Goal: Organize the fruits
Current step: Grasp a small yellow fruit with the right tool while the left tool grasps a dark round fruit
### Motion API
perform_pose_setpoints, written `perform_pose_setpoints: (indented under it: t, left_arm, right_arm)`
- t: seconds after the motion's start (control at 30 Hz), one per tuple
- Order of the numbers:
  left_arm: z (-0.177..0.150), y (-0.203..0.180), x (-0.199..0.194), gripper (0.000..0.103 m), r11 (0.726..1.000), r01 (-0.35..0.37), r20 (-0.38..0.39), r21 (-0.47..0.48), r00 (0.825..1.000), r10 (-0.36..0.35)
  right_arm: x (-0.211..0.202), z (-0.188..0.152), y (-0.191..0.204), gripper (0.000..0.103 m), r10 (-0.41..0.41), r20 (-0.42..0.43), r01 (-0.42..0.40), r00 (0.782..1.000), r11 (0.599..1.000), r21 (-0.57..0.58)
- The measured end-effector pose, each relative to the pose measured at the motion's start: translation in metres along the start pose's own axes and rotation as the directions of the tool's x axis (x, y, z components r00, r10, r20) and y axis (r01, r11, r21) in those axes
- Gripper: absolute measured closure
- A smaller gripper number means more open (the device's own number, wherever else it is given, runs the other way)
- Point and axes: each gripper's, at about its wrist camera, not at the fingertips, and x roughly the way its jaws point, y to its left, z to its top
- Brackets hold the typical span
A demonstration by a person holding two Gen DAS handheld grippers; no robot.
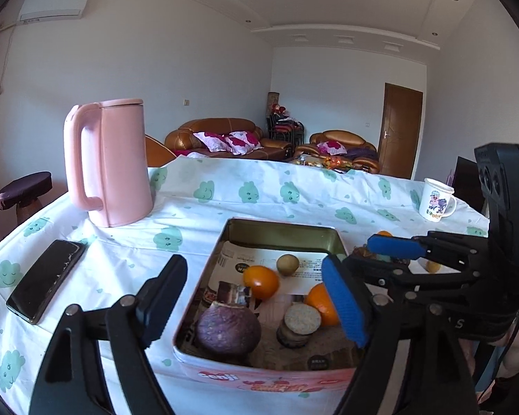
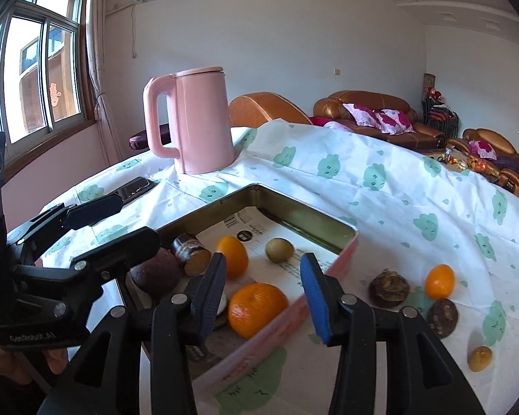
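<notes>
Though loose, orange (image 2: 256, 308) between right claw (image 2: 262, 292) jaws

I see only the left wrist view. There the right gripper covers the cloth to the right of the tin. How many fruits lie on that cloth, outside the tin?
Observer: Four. The right wrist view shows a small orange, a brown fruit, a dark fruit and a tan fruit on the cloth, all beside the tin.
Operator: Does the right gripper hold one of them?
Observer: No. The right gripper is open with nothing between its pads. Through the gap I see only the big orange, which lies inside the tin.
</notes>
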Motion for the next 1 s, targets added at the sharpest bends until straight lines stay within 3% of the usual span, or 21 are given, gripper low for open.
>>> perform_pose_setpoints:
  t: [0.1, 0.23, 0.3, 0.47, 0.6, 0.67, 0.83, 0.93, 1.0]
  left_arm:
    - [0.005, -0.019, 0.002, 0.021, 0.999, 0.041, 0.003, 0.026, 0.999, -0.041]
    - [0.012, -0.053, 0.008, 0.02, 0.992, 0.108, -0.007, 0.061, 0.994, -0.107]
    - [0.016, -0.07, 0.013, 0.013, 0.987, 0.142, -0.016, 0.079, 0.99, -0.141]
    - [0.02, -0.109, 0.035, 0.012, 0.976, 0.186, -0.063, 0.117, 0.982, -0.18]
    - [0.022, -0.133, 0.056, 0.012, 0.97, 0.199, -0.107, 0.141, 0.977, -0.184]
    - [0.024, -0.14, 0.067, 0.012, 0.969, 0.196, -0.126, 0.147, 0.976, -0.178]
    - [0.027, -0.153, 0.087, 0.012, 0.97, 0.176, -0.143, 0.166, 0.978, -0.153]
    - [0.027, -0.155, 0.099, 0.013, 0.971, 0.171, -0.167, 0.166, 0.976, -0.143]
    - [0.026, -0.157, 0.105, 0.013, 0.971, 0.176, -0.18, 0.164, 0.973, -0.146]
  right_arm:
    - [-0.022, -0.009, -0.033, 0.046, -0.118, -0.005, 0.118, 0.993, 0.993, 0.004]
    - [-0.036, -0.023, -0.087, 0.046, -0.29, -0.066, 0.292, 0.955, 0.956, 0.028]
    - [-0.038, -0.029, -0.111, 0.046, -0.332, -0.108, 0.34, 0.937, 0.939, 0.06]
    - [-0.034, -0.044, -0.142, 0.046, -0.343, -0.186, 0.366, 0.921, 0.924, 0.108]
    - [-0.024, -0.053, -0.149, 0.047, -0.298, -0.231, 0.335, 0.926, 0.932, 0.139]
    - [-0.022, -0.054, -0.151, 0.055, -0.281, -0.24, 0.322, 0.929, 0.935, 0.148]
    - [-0.008, -0.058, -0.153, 0.057, -0.218, -0.306, 0.276, 0.927, 0.948, 0.16]
    - [-0.005, -0.06, -0.155, 0.073, -0.193, -0.324, 0.259, 0.926, 0.951, 0.172]
    - [-0.005, -0.061, -0.153, 0.075, -0.192, -0.321, 0.256, 0.927, 0.952, 0.17]
